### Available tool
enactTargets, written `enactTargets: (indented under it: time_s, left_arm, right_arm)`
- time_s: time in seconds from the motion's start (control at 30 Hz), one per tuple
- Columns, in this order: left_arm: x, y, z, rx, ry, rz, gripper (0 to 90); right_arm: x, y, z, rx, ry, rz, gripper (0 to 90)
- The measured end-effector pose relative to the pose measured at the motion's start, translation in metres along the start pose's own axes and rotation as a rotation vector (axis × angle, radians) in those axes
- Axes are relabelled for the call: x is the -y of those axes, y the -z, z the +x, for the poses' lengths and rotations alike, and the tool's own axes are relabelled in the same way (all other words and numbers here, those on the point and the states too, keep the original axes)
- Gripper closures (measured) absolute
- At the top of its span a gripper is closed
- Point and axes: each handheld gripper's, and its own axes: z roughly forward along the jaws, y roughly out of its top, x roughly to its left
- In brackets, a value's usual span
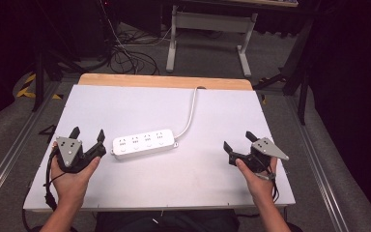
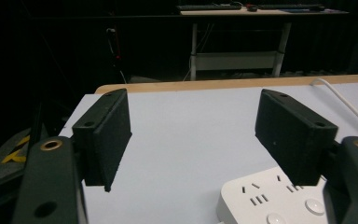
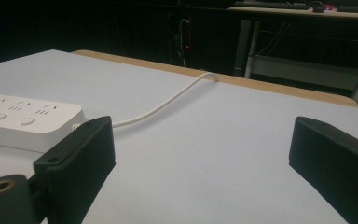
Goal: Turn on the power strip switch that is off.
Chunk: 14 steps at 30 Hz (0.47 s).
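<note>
One white power strip lies on the white table, and it serves as the landmark here. It carries four socket groups in a row, each with a round button in front. One white cord leaves its right end and curves away to the far edge of the table, where a strip of bare wood shows. Two grippers are in play, one in each of the person's hands.

The left gripper sits just beside the strip's left end, its jaws spread wide and holding nothing; its nearer jaw is very close to the strip, but contact cannot be made out. The right gripper is well apart from the strip, off to its right, and its jaws too stand wide and empty.

The high view gives the whole strip and both hands. The left gripper view shows a corner of the strip low between its jaws, partly covered by one jaw, so two socket groups can be seen there. The right gripper view shows the strip's cord end with three socket groups, the rest cut off by the frame edge, and the cord running to the table's far edge.

Beyond the table the room is dark; desk legs and floor cables are dim.
</note>
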Motion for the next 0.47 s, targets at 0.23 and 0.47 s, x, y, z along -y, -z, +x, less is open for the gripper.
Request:
enactTargets:
  time_s: [0.23, 0.47]
  left_arm:
    - [0.0, 0.0002, -0.0006, 0.009, -0.014, 0.007, 27.5]
    - [0.0001, -0.0006, 0.0, 0.018, -0.006, 0.016, 19.9]
  right_arm:
    - [-0.0002, -0.0004, 0.0007, 0.0, -0.003, 0.0, 7.3]
    - [-0.0002, -0.0007, 0.0005, 0.0, -0.003, 0.001, 7.3]
